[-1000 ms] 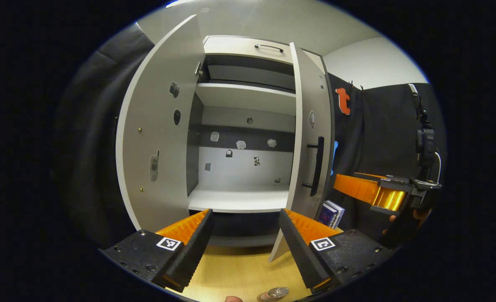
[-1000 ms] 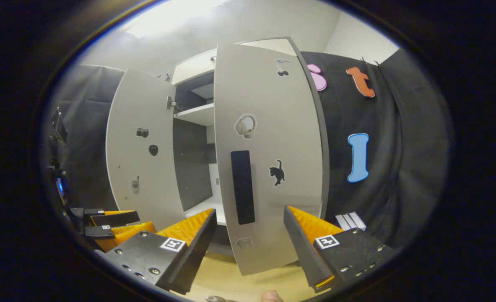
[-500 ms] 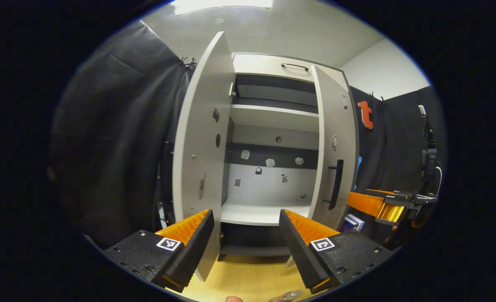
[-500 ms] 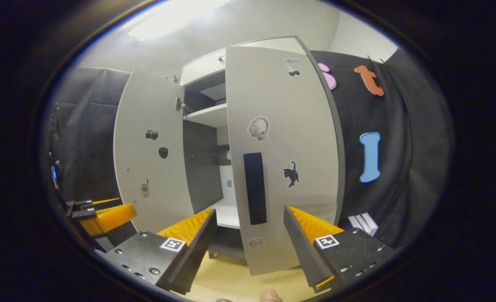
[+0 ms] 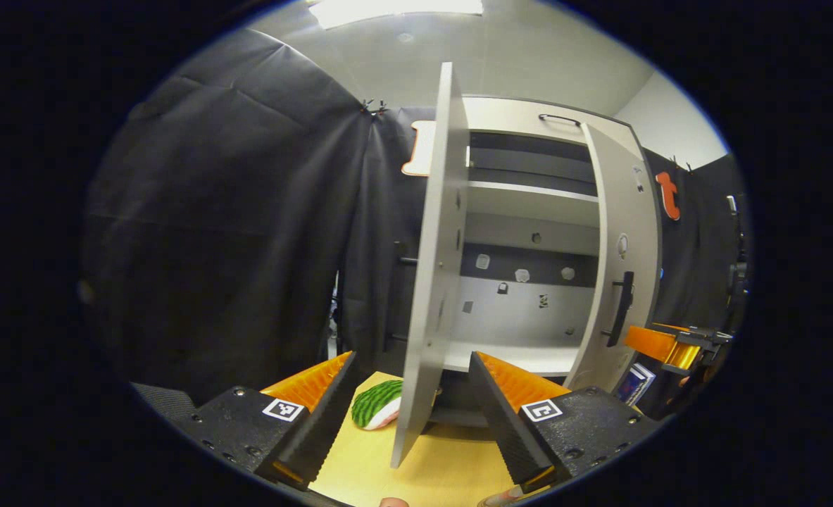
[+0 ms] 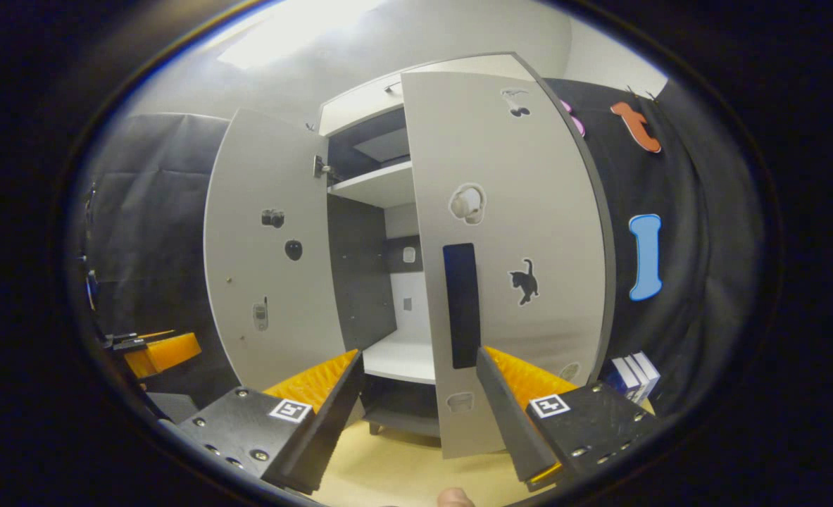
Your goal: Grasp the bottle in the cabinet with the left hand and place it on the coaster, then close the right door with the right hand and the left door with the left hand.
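The grey cabinet stands with both doors open, and its lower shelf [image 5: 529,355] is bare. In the left gripper view the left door [image 5: 434,282] stands edge-on just beyond my open left gripper [image 5: 412,415]. The right door [image 5: 624,267] with its black handle [image 5: 617,310] is farther right. A clear bottle top [image 5: 500,498] peeks in at the bottom edge. In the right gripper view my open right gripper [image 6: 416,415] sits low in front of the right door's outer face [image 6: 522,232], whose handle [image 6: 462,306] is just above the fingers. The left gripper [image 6: 159,350] appears far left.
A watermelon-patterned piece [image 5: 377,403] lies on the yellow tabletop [image 5: 444,465] behind the left door. Small boxes [image 6: 631,373] stand right of the cabinet by the black cloth. The right gripper [image 5: 669,345] hangs at the right of the left gripper view.
The left gripper has swung left, so the left door went from showing its inner face to edge-on and the watermelon piece came into sight. The right gripper shifted slightly; the right door sits further right in its view.
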Demonstrator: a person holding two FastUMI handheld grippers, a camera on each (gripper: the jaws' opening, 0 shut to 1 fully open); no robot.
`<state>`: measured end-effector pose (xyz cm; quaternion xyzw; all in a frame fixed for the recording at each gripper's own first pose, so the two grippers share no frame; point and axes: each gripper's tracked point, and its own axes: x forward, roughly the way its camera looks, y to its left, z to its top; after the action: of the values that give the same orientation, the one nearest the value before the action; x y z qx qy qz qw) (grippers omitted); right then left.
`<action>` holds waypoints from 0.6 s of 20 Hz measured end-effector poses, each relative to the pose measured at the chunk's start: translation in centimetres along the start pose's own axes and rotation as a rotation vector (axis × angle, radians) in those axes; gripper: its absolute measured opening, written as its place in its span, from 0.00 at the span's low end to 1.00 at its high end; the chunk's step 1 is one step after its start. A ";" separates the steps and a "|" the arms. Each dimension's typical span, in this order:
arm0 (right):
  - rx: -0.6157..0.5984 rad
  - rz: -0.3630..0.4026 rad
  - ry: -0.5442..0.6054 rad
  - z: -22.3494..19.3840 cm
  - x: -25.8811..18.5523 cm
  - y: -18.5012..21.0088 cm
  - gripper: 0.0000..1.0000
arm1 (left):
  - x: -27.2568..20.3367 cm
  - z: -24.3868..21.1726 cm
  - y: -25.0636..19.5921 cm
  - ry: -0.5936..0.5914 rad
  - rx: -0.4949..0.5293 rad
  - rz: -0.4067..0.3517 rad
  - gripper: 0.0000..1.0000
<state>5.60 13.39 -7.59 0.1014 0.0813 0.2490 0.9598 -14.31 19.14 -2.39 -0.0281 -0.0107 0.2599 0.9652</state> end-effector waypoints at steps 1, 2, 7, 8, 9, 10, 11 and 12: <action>0.002 -0.001 0.001 -0.1 -0.1 0.0 0.97 | 0.2 -0.1 0.8 0.003 -0.001 0.019 0.92; 0.001 -0.003 0.000 -0.1 -0.1 0.0 0.97 | 0.4 -0.1 1.6 0.005 0.000 0.039 0.92; -0.001 -0.025 -0.009 -0.1 -0.1 -0.2 0.97 | 1.2 -0.9 4.1 0.029 -0.028 0.122 0.97; -0.002 -0.031 -0.009 -0.1 -0.2 -0.3 0.97 | 1.4 -0.9 4.3 0.028 -0.036 0.133 0.97; -0.003 -0.038 -0.009 -0.2 -0.4 -0.4 0.97 | 1.7 -1.0 4.7 0.024 -0.041 0.145 0.97; -0.004 -0.044 -0.008 -0.2 -0.6 -0.6 0.97 | 2.0 -1.0 5.1 0.022 -0.045 0.156 0.97; -0.005 -0.050 -0.008 -0.4 -0.8 -0.9 0.97 | 2.3 -1.1 5.3 0.021 -0.052 0.159 0.96; -0.005 -0.058 -0.007 -0.4 -0.9 -1.2 0.97 | 2.7 -1.1 5.2 0.021 -0.058 0.159 0.97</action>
<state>5.28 12.02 -8.16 0.0975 0.0804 0.2209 0.9671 -14.56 24.98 -3.76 -0.0595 -0.0061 0.3353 0.9402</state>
